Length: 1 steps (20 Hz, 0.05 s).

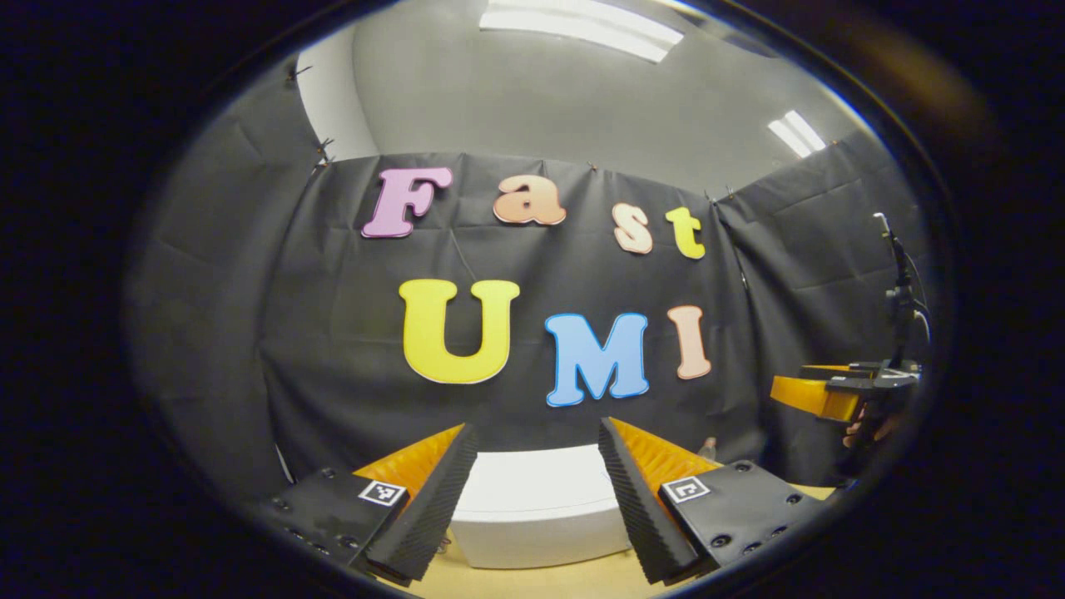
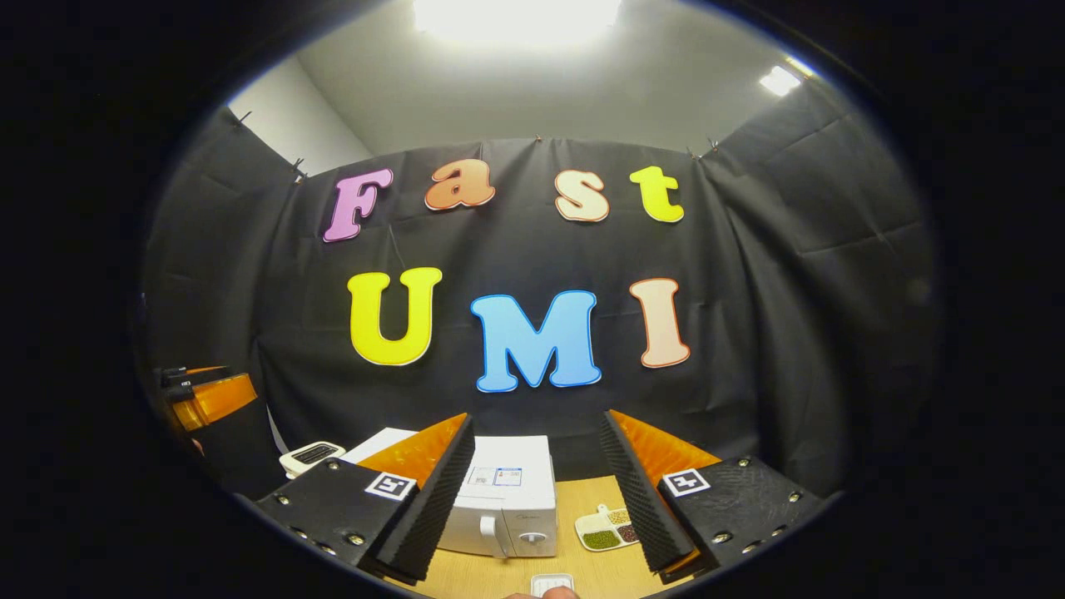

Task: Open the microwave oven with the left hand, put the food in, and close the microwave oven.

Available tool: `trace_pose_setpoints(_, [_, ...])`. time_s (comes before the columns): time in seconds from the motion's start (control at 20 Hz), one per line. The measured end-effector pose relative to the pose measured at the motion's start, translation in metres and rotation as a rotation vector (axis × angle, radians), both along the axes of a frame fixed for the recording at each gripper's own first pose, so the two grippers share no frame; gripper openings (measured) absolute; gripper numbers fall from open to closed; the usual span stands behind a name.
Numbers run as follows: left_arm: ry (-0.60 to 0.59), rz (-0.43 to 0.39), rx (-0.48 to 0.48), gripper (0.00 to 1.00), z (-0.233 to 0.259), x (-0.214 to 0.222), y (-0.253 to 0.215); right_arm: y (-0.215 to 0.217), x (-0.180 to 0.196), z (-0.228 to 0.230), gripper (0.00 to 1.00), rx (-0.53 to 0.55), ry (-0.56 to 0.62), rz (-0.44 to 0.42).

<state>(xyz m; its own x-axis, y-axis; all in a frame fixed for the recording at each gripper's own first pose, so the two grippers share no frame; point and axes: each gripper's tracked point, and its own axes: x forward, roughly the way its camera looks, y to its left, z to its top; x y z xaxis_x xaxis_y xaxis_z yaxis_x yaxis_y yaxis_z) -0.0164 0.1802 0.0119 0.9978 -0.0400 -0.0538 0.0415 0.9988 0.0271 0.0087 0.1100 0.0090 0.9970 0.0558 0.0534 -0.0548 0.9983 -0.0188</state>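
Left gripper [image 1: 537, 466]: fingers spread wide apart, nothing between them, held in the air above the table; in the left gripper view the white microwave oven [image 1: 537, 507] sits directly ahead and below, seen between the fingers, its top and front edge visible, resting on the wooden table [image 1: 532, 582]; its door cannot be judged from this view. Right gripper [image 2: 537, 466]: likewise released, fingers well apart and holding nothing; in the right gripper view the microwave oven [image 2: 507, 499] stands on the table [image 2: 582, 499], door closed, handle and round knob on its front face; just beside it to the right lies a small white divided dish [image 2: 606, 527] holding green, dark and pale foodstuffs; a small white container [image 2: 552, 584] lies at the near edge of the table, partly cut off; a white scale-like device [image 2: 310, 456] rests to the left of the oven. Each view shows the other gripper off to the side, held at a similar height, well apart from the oven.
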Motion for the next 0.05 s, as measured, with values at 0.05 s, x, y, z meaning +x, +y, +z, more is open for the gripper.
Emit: trace_pose_setpoints(0.05, [-0.002,-0.007,-0.002,0.97,0.0003,-0.0034,0.0035,0.0039,-0.0047,0.0004,0.92,-0.001,-0.002,-0.007])
